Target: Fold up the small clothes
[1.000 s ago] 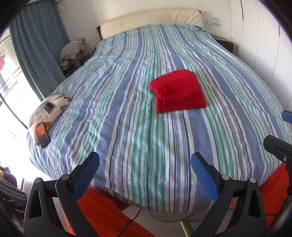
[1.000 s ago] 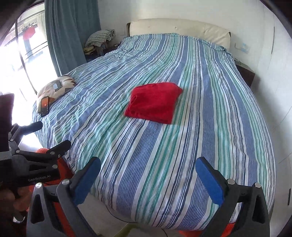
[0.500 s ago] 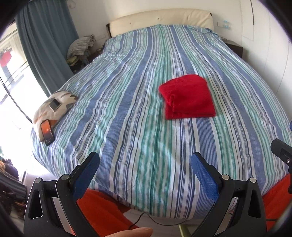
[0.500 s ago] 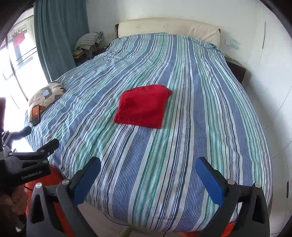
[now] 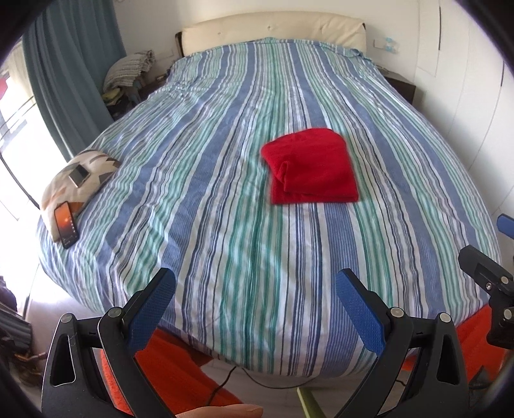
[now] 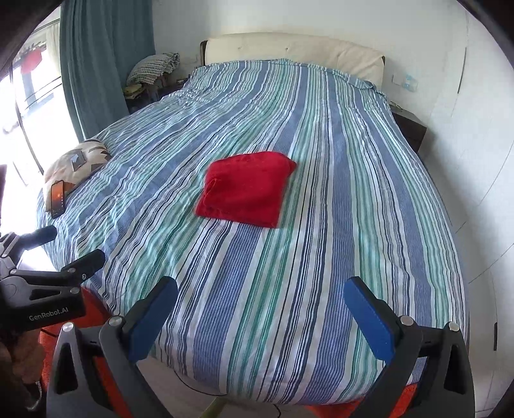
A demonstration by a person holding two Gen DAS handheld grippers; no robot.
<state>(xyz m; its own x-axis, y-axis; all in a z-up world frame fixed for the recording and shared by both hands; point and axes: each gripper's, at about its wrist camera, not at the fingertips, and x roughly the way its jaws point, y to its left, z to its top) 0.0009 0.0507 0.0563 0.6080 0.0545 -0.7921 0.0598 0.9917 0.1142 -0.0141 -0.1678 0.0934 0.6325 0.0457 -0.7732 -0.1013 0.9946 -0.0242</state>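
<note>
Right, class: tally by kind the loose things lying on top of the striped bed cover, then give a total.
Red folded cloth: 1
Patterned cushion: 1
Phones: 2, one beside the cushion and one on it
Total: 4

- Garment [image 5: 310, 167] lies folded on bed [image 5: 225, 225], about mid-bed, slightly right of centre in the left view.
- Cushion [image 5: 80, 180] at bed's left edge; one phone [image 5: 66, 222] propped against its near side, another [image 5: 79, 174] on top.
- Headboard [image 5: 273, 30] behind bed, against far wall.
- Curtain [image 5: 74, 70] left of bed.
- Both grippers [image 5: 253, 312] [image 6: 260, 318] hang before the bed's foot, well apart from garment.
</note>
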